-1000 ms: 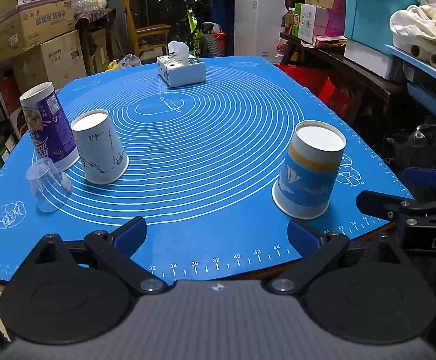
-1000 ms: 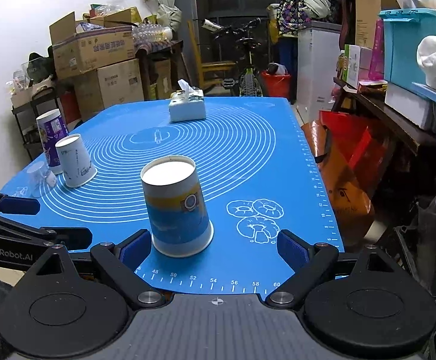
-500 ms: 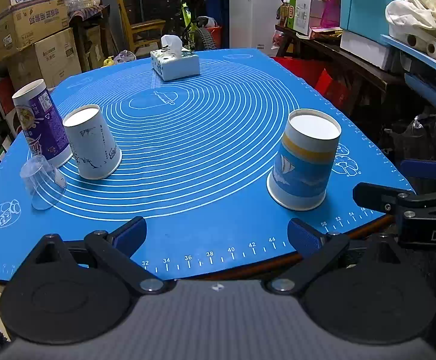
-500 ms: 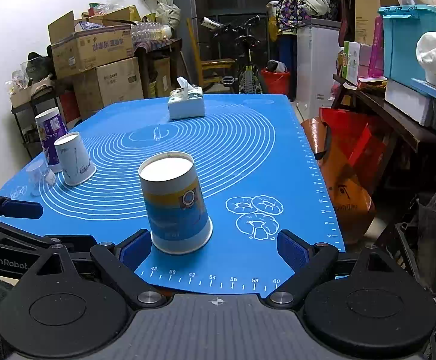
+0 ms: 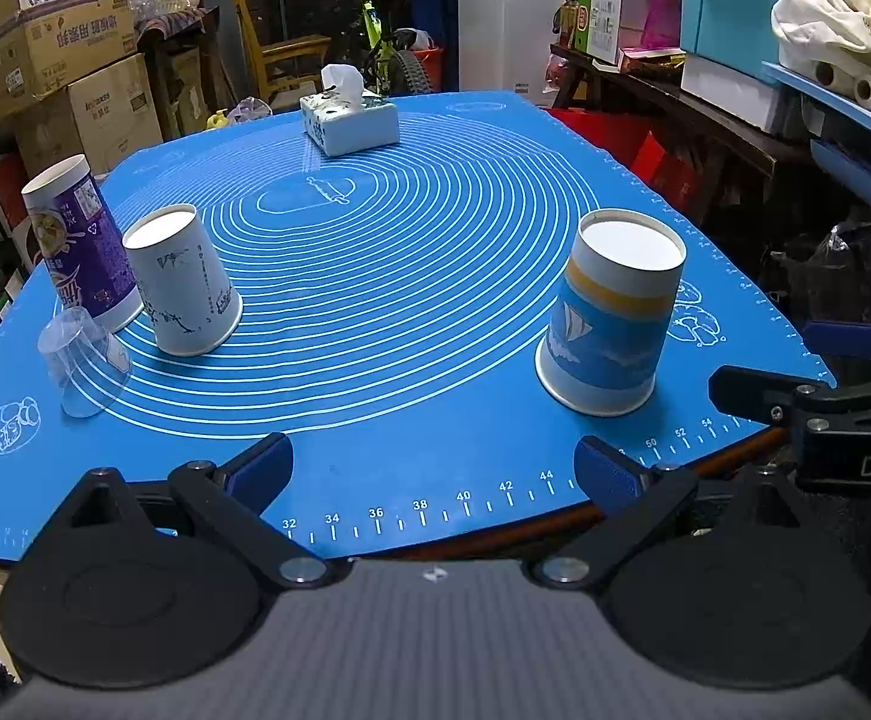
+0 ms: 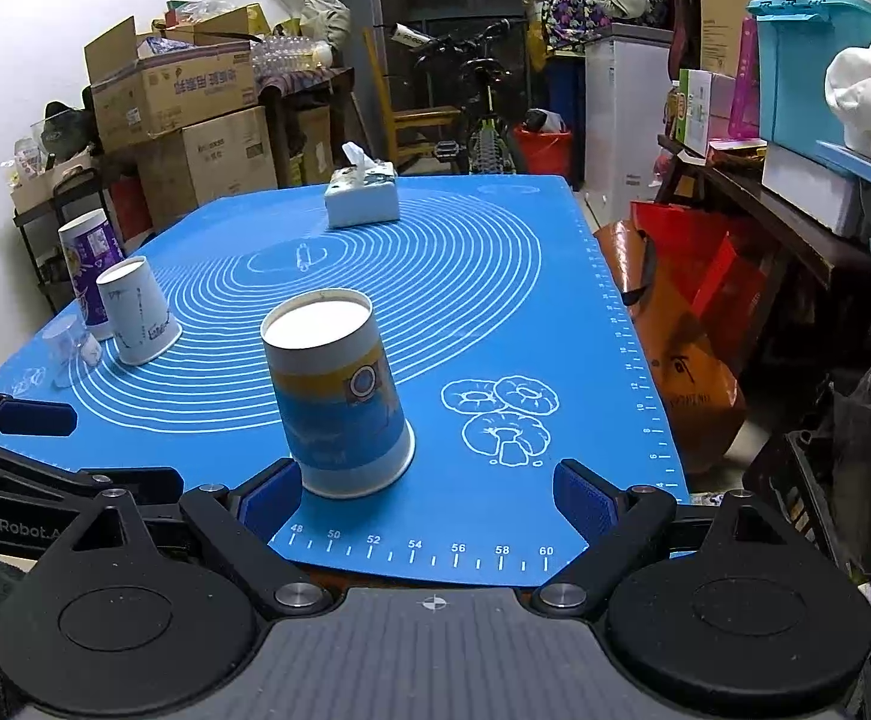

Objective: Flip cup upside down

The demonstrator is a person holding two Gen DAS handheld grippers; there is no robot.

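Closer now, the right claw point(image 6: 426, 495), jaws apart, has its left finger touching the inverted cup point(image 6: 336, 390); left claw point(image 5: 432, 468) gapes idle.

— What's at the far end of the blue mat point(image 5: 435, 360)?
— A tissue box point(image 5: 350, 123), one tissue poking up.
— And beyond it?
— Stacked cardboard boxes point(image 6: 195, 120) on the left, a bicycle point(image 6: 483, 114), a white fridge point(image 6: 621, 114), a turquoise bin point(image 6: 807, 66) on the right.
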